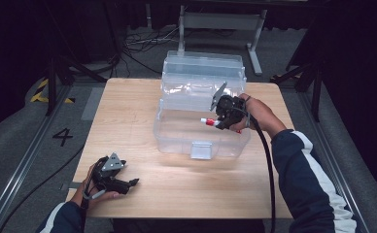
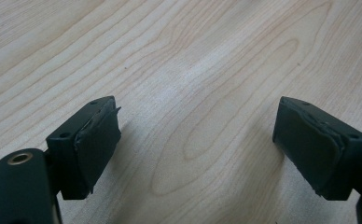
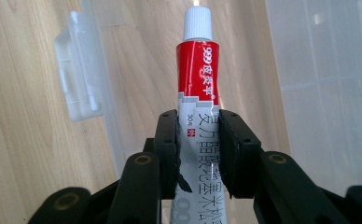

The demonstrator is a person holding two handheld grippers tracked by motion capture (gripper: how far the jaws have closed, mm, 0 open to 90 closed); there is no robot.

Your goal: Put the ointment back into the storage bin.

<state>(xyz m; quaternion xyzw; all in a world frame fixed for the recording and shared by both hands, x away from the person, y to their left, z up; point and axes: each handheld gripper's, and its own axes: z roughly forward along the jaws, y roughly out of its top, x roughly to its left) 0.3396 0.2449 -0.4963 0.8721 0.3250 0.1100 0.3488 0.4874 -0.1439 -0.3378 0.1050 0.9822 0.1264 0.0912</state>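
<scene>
My right gripper (image 1: pixel 221 121) is shut on a red and white tube (image 1: pixel 210 121) with a white cap, held level above the open clear plastic box (image 1: pixel 177 138). In the right gripper view the tube (image 3: pixel 198 88) stands between both pads (image 3: pixel 170 149), cap pointing away over the box's floor. My left gripper (image 1: pixel 132 183) rests low at the table's near left corner, pointing right. Its jaws stand wide apart, as the left gripper view shows, with bare wood between the pads (image 2: pixel 97 144).
The box's lid (image 1: pixel 203 68) stands raised at the far side, and its front latch (image 1: pixel 201 149) faces me. The wooden table (image 1: pixel 128 111) ends close behind the box. Cables and a metal frame (image 1: pixel 220 22) lie on the floor beyond.
</scene>
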